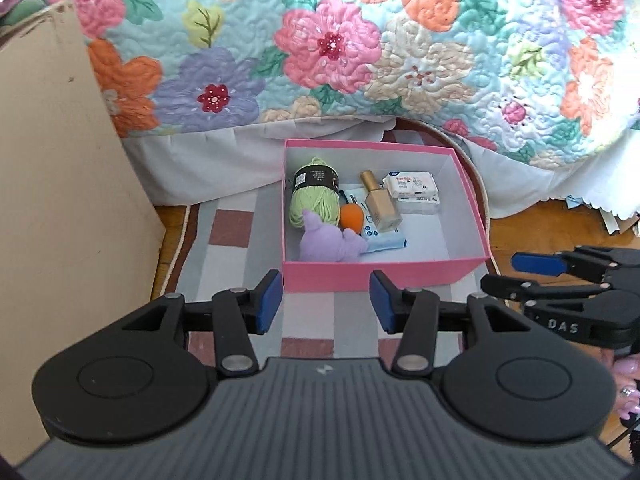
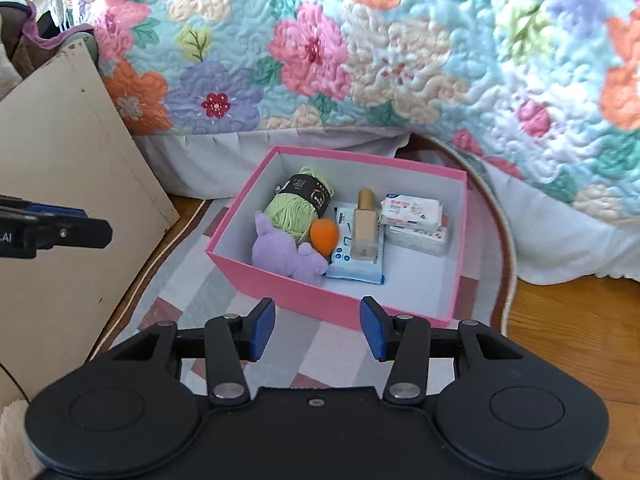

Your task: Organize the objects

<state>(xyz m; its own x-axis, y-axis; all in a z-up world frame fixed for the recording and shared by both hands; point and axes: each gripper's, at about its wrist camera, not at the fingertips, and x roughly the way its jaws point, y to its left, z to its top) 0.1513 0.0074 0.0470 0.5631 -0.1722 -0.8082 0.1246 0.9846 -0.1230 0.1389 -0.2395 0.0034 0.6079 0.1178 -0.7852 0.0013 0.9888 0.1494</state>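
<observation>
An open pink box (image 1: pixel 384 274) (image 2: pixel 288 292) stands on a checked rug in front of a bed. Inside lie a green yarn ball (image 1: pixel 313 196) (image 2: pixel 298 210), a purple plush toy (image 1: pixel 328 240) (image 2: pixel 286 252), an orange sponge (image 1: pixel 352 216) (image 2: pixel 324 236), a beige bottle (image 1: pixel 380 202) (image 2: pixel 365 226), blue wipe packs (image 2: pixel 356 268) and white tissue packs (image 1: pixel 412 188) (image 2: pixel 412 210). My left gripper (image 1: pixel 325 302) hangs open just short of the box's near wall, with nothing between its fingers. My right gripper (image 2: pixel 318 328) is open too, above the rug at the box's near edge, and shows at the right of the left wrist view (image 1: pixel 536 276).
A flowered quilt (image 1: pixel 360 48) hangs over the bed behind the box. A beige cardboard panel (image 1: pixel 60 200) (image 2: pixel 60 200) leans at the left. The checked rug (image 1: pixel 236 240) covers the floor here, with bare wooden floor (image 2: pixel 580 340) to the right.
</observation>
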